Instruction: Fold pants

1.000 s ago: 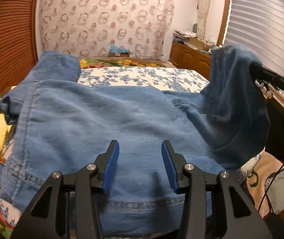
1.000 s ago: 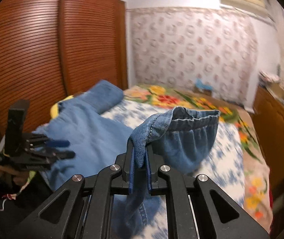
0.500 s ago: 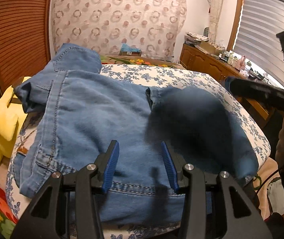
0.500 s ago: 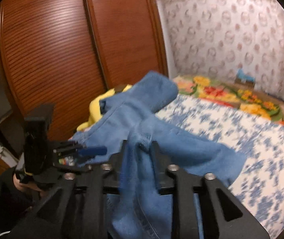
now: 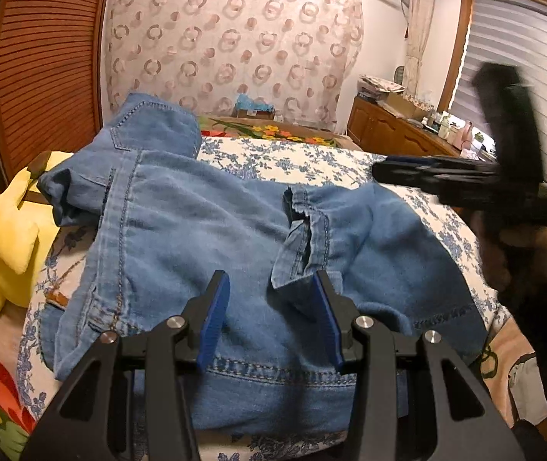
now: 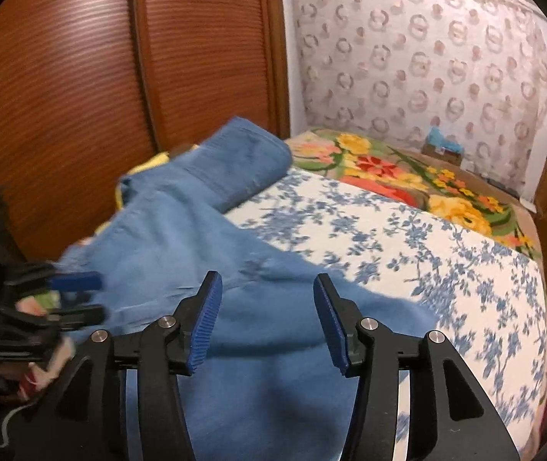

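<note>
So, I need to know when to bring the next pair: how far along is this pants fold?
One fold looks done: the denim pants lie doubled on the floral bedspread, an end flopped over the middle. Nothing is held: the right gripper is opening with no cloth between its pads, and the left gripper hovers open above the denim. Left: squaring the edges and folding the bundle smaller.

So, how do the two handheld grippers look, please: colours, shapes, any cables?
Both the left gripper and the right gripper have black angular frames with silver round bolts and ribbed blue pads on the fingers. A thin pale cable hangs below the left one.
</note>
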